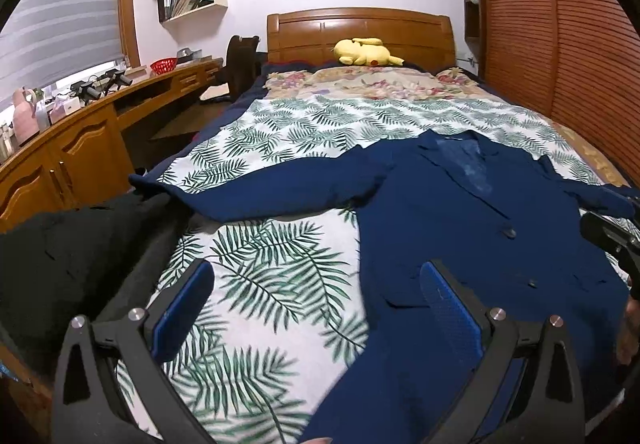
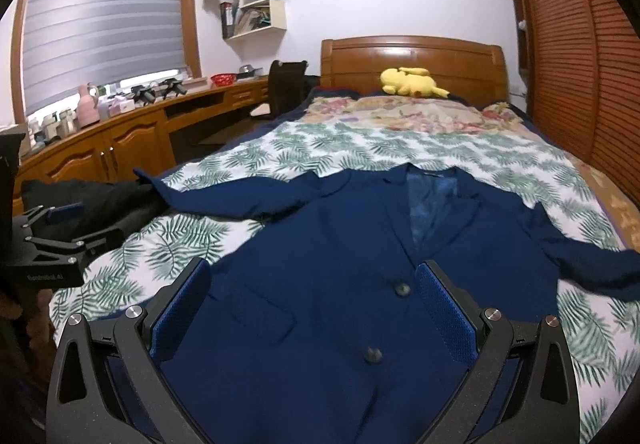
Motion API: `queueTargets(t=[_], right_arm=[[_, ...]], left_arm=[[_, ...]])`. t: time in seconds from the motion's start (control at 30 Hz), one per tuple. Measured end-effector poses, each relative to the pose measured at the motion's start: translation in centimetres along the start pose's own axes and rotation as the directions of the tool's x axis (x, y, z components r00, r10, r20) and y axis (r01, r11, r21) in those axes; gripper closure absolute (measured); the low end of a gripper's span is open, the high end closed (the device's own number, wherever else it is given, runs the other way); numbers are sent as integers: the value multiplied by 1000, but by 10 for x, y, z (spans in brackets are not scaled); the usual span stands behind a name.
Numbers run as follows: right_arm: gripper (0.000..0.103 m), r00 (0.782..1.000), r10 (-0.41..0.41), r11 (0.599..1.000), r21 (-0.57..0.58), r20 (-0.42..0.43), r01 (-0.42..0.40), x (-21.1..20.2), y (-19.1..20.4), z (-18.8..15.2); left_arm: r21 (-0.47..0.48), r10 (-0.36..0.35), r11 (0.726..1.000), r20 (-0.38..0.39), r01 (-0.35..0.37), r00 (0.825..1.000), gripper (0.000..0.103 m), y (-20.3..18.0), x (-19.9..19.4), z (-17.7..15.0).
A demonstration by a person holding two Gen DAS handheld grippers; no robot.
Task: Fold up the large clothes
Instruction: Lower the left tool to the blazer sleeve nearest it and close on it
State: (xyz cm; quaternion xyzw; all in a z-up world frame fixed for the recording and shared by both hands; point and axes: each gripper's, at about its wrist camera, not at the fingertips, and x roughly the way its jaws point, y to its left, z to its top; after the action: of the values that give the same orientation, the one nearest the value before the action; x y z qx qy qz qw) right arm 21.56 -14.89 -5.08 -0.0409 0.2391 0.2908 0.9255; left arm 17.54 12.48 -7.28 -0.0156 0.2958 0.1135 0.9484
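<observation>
Left gripper (image 1: 316, 308), seen from its own wrist camera, hangs with its blue-padded fingers (image 1: 186, 308) spread wide and nothing between them. Below the gap lies the leaf-print sheet (image 1: 272, 284), and the right-hand finger sits over the near left edge of the blazer (image 1: 460, 212). That navy blazer lies face up and spread flat on the sheet, collar toward the headboard (image 1: 360, 30), one sleeve reaching out to the left as far as a black garment (image 1: 72, 264) heaped at the bed's left edge. Part of the other gripper shows at the frame's right border, beside the blazer's far sleeve. A yellow plush (image 1: 366, 52) rests just in front of the headboard, and a wooden desk (image 1: 80, 148) runs along the wall left of the bed.

Right gripper (image 2: 312, 308), in its own camera, is likewise spread wide and empty, poised above the blazer's (image 2: 320, 244) front with both buttons (image 2: 402, 290) showing between its fingers. The blazer fills the near half of the sheet (image 2: 360, 148), its lining visible at the open collar and both sleeves stretched out sideways. Left of the blazer, by the black garment (image 2: 92, 204), the left gripper (image 2: 64, 228) appears side-on. The plush (image 2: 412, 82) again lies by the headboard (image 2: 412, 56).
</observation>
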Motion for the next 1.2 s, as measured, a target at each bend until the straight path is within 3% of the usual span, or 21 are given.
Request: queueTargets(t=[0.3,0.57,0.7,0.87,1.03,1.2], right_arm=[[0,998,31,998,-53,-48,-34,70,6,4],[0,981,62,995,-60,-181,-74,126,-2,-34],[0,979,95,994,-35,-182,-103,123,-8,-37],[0,973,93,994,-40,-212,-103,129,-4,-40],[0,971,93,993,-45,-219,-106,131,-3,-41],[0,971,91,993,-50,-220,-104,132,-2,-42]], left_arm=[[-42,10,999,-55,-13,998,0,43,62,21],[-22,10,1000,-112,-13,994,0,72,122,37],[-71,-1,997,-160,-10,987,0,91,154,41],[-201,-19,979,-216,-25,976,11,121,191,38],[-289,-23,956,-250,-52,968,36,140,214,29],[-307,5,947,-288,-97,958,40,147,231,24]])
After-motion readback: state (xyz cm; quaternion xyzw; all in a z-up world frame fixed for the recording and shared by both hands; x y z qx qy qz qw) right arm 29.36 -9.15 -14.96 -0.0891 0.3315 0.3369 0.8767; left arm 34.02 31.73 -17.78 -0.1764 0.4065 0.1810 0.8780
